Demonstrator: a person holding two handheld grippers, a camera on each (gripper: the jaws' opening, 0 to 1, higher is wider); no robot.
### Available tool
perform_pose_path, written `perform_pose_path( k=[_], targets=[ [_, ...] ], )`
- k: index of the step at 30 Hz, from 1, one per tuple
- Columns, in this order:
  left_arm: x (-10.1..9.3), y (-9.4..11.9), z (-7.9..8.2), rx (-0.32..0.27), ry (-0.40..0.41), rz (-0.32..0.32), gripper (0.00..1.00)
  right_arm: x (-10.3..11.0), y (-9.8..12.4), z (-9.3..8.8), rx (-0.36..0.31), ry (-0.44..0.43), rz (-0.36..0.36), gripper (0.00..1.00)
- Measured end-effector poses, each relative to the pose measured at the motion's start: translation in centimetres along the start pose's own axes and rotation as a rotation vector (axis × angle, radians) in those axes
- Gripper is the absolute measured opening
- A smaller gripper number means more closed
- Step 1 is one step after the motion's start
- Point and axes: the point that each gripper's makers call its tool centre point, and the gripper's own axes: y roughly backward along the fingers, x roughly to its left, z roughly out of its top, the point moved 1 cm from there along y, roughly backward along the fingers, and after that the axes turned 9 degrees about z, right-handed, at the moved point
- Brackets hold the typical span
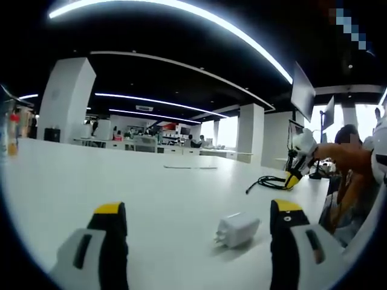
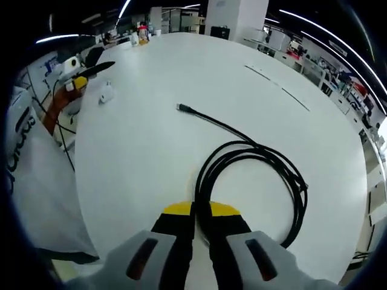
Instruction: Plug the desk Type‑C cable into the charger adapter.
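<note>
A white charger adapter (image 1: 237, 229) lies on the white table (image 1: 151, 181) between the jaws of my open left gripper (image 1: 198, 208), closer to the right jaw and touching neither. Farther off, the black Type-C cable (image 1: 269, 181) lies coiled, with my right gripper (image 1: 295, 176) on it. In the right gripper view, my right gripper (image 2: 202, 209) is shut on the near loop of the cable (image 2: 254, 151). The cable's plug end (image 2: 181, 108) lies free, pointing toward the adapter (image 2: 107, 93), which sits beside my left gripper (image 2: 91, 75).
The table's edge (image 2: 78, 181) curves along the left, with the person's white clothing (image 2: 30, 175) beyond it. Bottles (image 2: 142, 33) stand at the far end. Monitors (image 1: 302, 90) rise behind the cable, and the person's arm (image 1: 357, 163) reaches in from the right.
</note>
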Motion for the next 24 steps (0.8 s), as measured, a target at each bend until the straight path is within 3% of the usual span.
perform_pose_path(
  k=[9,16,24],
  targets=[
    [0.1,0.0,0.1,-0.002,-0.007,0.000,0.98,2.9,-0.3,0.1,0.018,0.026,0.041,0.06],
    [0.0,0.1,0.1,-0.004,-0.010,-0.003,0.99,6.4,-0.5,0.5,0.023,0.063,0.114,0.02],
    [-0.2,0.1,0.2,-0.003,-0.008,-0.008,0.98,8.3,-0.3,0.4,0.054,0.089,0.147,0.02]
  ],
)
